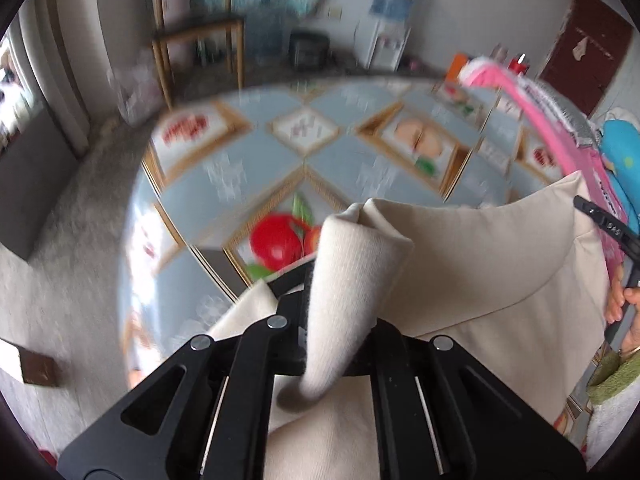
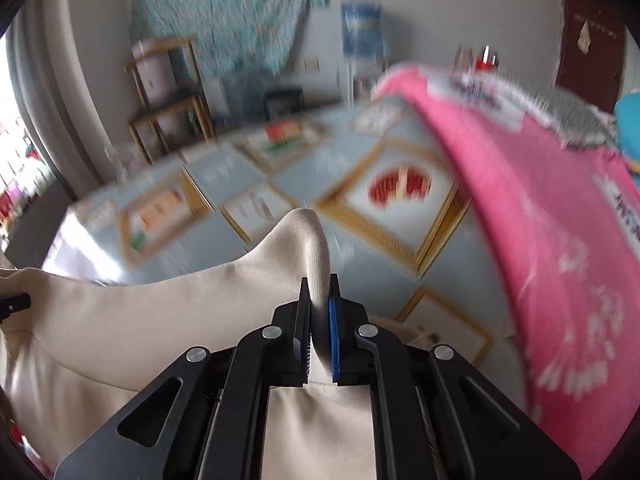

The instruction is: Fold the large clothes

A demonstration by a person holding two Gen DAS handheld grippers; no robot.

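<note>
A large cream garment [image 1: 472,264] hangs stretched between both grippers above the table. My left gripper [image 1: 340,304] is shut on a bunched edge of the garment, which wraps over the fingers and hides their tips. My right gripper [image 2: 320,312] is shut on another edge of the cream garment [image 2: 168,312]; the cloth is pinched between its black and blue pads and rises in a fold beyond them. The right gripper's black tip [image 1: 600,216] and the hand holding it show at the right of the left wrist view.
The round table [image 1: 256,160] has a pale blue cloth with fruit pictures; it also shows in the right wrist view [image 2: 360,264]. A pink garment [image 2: 552,248] lies on its right side, beside a blue item [image 1: 620,148]. Wooden shelves [image 1: 196,48] and a water dispenser [image 1: 388,28] stand behind.
</note>
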